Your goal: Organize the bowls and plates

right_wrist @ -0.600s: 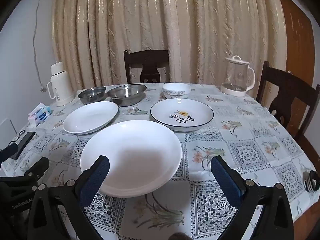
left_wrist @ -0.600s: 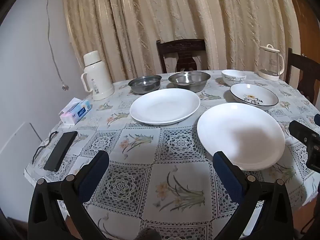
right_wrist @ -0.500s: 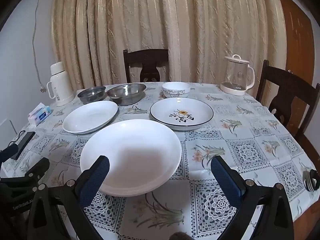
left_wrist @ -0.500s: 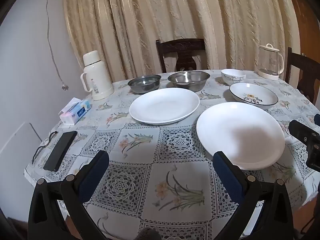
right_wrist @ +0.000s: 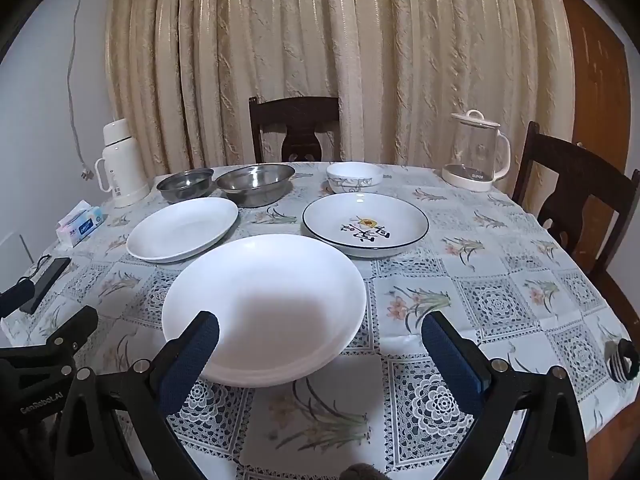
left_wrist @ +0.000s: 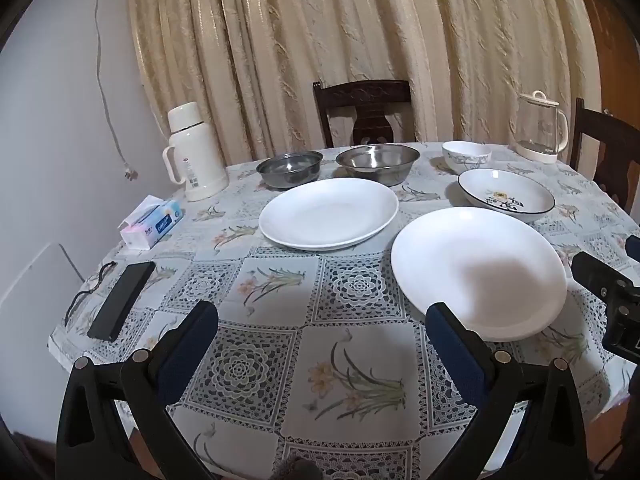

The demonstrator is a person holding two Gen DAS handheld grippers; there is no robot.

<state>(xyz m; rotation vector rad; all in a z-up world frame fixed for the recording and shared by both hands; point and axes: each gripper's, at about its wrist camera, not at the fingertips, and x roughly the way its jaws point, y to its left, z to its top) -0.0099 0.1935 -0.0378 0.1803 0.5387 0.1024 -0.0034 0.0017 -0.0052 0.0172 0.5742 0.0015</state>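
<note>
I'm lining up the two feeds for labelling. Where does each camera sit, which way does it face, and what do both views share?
Left wrist: on the left gripper, low at the near table edge, facing the curtain; its open fingers and the right gripper's tip at the far right show.
Right wrist: on the right gripper, further right, same heading; its open fingers straddle the large white plate's near rim, with the left gripper at lower left.
Shared: that plate, the smaller white plate, the patterned plate, both steel bowls.

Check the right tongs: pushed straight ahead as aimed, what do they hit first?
Most likely the near rim of the big white plate. The right tongs are open, and their left finger already overlaps that rim in view. Height above the tablecloth is unclear.
</note>
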